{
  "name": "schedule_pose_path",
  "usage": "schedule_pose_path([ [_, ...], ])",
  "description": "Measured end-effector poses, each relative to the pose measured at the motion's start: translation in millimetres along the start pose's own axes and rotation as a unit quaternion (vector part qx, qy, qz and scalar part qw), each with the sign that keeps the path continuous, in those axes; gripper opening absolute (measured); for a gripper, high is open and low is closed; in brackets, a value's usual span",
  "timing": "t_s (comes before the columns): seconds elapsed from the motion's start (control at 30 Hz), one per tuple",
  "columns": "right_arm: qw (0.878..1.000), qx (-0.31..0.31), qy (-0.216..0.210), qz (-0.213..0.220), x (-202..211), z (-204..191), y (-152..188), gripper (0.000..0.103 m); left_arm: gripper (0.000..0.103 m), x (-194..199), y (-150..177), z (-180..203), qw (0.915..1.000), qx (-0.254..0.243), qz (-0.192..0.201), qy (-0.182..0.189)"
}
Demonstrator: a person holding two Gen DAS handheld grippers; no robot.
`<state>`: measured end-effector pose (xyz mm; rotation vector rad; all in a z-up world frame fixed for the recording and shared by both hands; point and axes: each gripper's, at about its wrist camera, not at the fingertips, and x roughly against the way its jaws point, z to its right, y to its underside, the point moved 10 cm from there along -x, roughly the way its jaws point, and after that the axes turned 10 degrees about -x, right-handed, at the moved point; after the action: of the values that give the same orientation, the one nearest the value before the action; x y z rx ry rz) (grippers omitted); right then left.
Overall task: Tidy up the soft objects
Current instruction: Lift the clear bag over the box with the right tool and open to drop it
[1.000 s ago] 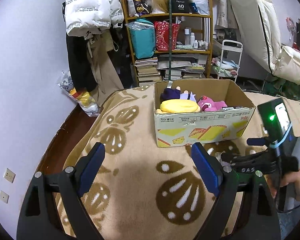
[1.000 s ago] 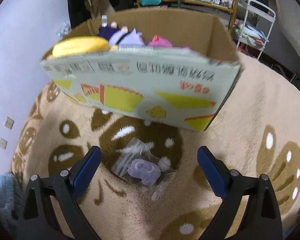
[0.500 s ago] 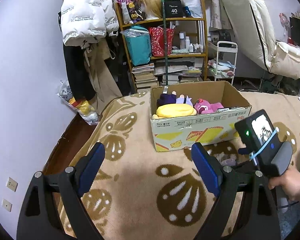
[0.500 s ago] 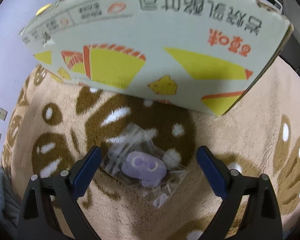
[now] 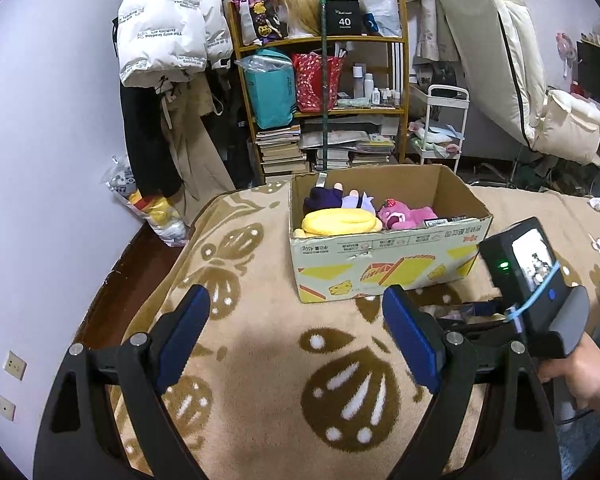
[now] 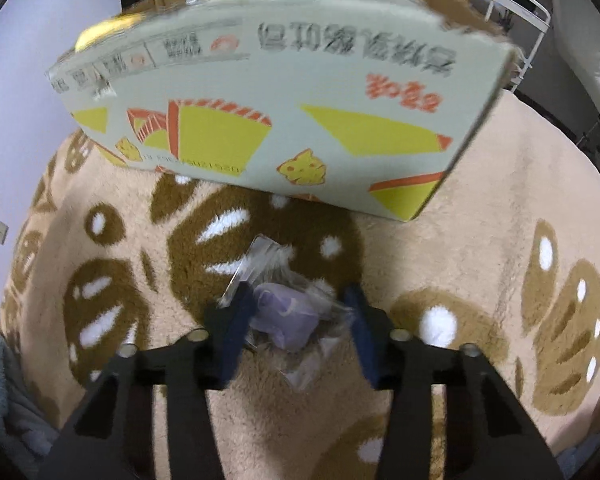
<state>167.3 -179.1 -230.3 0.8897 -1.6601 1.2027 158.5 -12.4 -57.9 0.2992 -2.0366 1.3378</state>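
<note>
A cluttered bedroom, a beige fleece blanket with brown leaf patterns spread over the bed: the right tongs point steeply down over a small purple plush toy sealed in a clear plastic bag, which lies on the blanket just in front of the printed cardboard box. Its jaws have just been closing, the bag crumpled between them, the left pad touching the plastic; a firm grip looks near but not certain. The left tongs hang wide open and empty, farther off. Yellow, pink and purple plush toys already fill the box, which sits directly beyond the bagged toy.
</note>
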Motion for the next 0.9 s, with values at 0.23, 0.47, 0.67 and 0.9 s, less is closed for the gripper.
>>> schedule_pose_path([
  [0.23, 0.996, -0.024, -0.078, 0.026, 33.2, -15.8, -10.8, 0.012, 0.087, 1.7, -2.5, -2.2, 0.9999, 0.01, 0.005, 0.002],
  [0.47, 0.995, 0.009, -0.08, 0.059, 56.2, -35.1, -10.8, 0.008, 0.087, 5.6, -1.9, -8.3, 0.9997, 0.02, 0.01, -0.002],
  [0.67, 0.983, 0.033, -0.111, 0.144, 120.0, -41.9, -34.9, 0.008, 0.087, 11.6, -5.8, -10.8, 0.9993, 0.03, 0.021, 0.002],
  [0.9, 0.964, 0.012, -0.127, 0.234, 168.0, -31.1, -78.7, 0.008, 0.087, 12.2, -5.6, -11.1, 0.9995, 0.026, 0.021, -0.002],
])
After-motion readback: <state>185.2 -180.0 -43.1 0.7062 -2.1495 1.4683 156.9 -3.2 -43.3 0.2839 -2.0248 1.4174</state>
